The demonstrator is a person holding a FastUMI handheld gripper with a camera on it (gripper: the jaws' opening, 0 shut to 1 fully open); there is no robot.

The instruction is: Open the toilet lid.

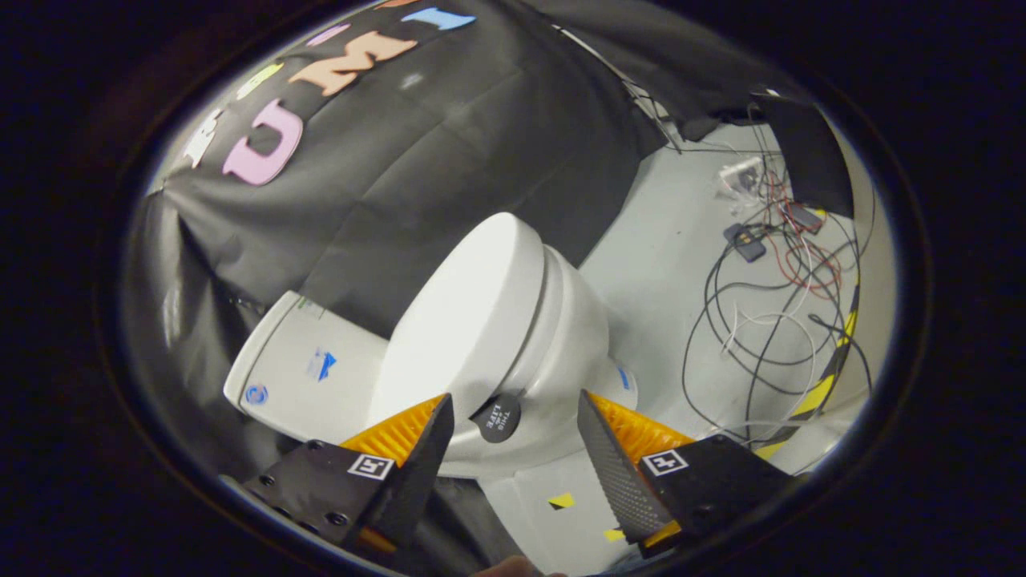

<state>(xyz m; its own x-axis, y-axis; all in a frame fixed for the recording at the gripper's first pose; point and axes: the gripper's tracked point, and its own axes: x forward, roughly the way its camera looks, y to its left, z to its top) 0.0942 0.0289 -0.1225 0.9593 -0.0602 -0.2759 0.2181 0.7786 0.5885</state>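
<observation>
Your gripper (pixel 513 417) has its fingers spread wide, pinching nothing. The smooth white oval plastic toilet lid (pixel 461 320) lies shut on the white ceramic bowl (pixel 573 336), just beyond the fingertips at about 11 o'clock. Its long axis runs from 7 toward 1 o'clock. The small round black tab (pixel 496 417) at its near rim sits between your fingers, probably your purchase point.

Pale floor (pixel 665 264) — toilet (pixel 513 336), tangled cables (pixel 769 320), striped tape (pixel 826 385) on it.

toilet lid (pixel 465 320) white | floor (pixel 665 240) pale grey | cables (pixel 769 320) black, white, red
</observation>
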